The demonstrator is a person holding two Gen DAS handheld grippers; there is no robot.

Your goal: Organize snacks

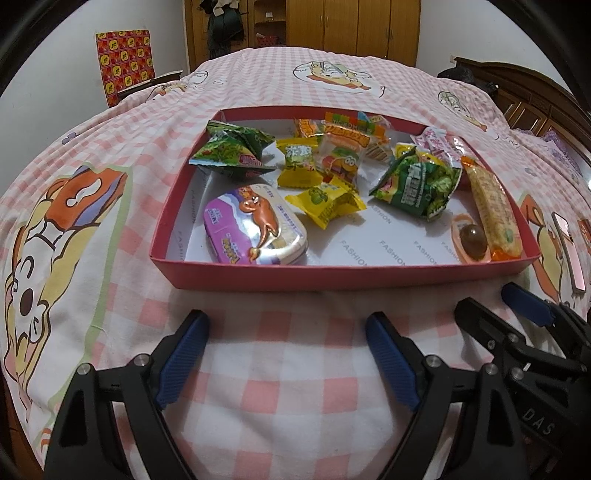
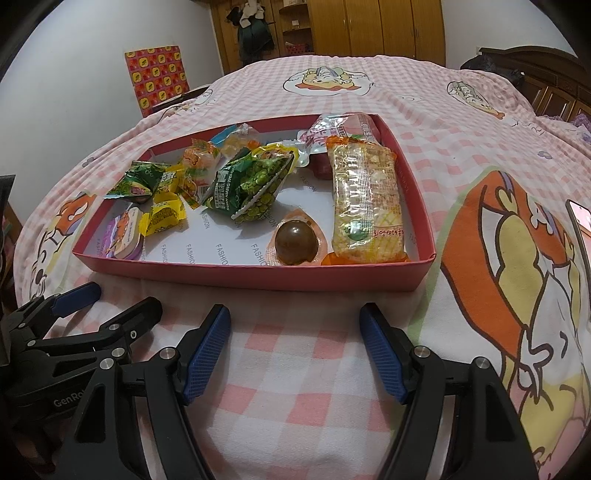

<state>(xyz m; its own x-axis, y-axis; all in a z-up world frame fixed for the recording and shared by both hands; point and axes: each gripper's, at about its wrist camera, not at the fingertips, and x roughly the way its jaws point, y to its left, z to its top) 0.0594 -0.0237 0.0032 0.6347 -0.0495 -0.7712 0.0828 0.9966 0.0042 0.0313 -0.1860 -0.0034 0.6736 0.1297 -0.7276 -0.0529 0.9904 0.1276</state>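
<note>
A shallow red box (image 1: 332,275) (image 2: 258,271) on the pink checked bedspread holds several snacks: a purple tin (image 1: 255,229) (image 2: 123,232), yellow candies (image 1: 325,201) (image 2: 162,216), green pea packets (image 1: 417,181) (image 2: 251,184), a brown ball in a clear wrapper (image 1: 472,236) (image 2: 295,242) and a long orange-ended bar (image 1: 495,214) (image 2: 365,203). My left gripper (image 1: 288,332) is open and empty just in front of the box. My right gripper (image 2: 295,325) is open and empty beside it, also in front of the box. Each shows at the other view's edge.
A phone (image 1: 569,251) (image 2: 581,221) lies on the bedspread right of the box. A red and yellow patterned box (image 1: 125,62) leans on the wall at the back left. Wooden wardrobes (image 1: 354,26) stand behind the bed.
</note>
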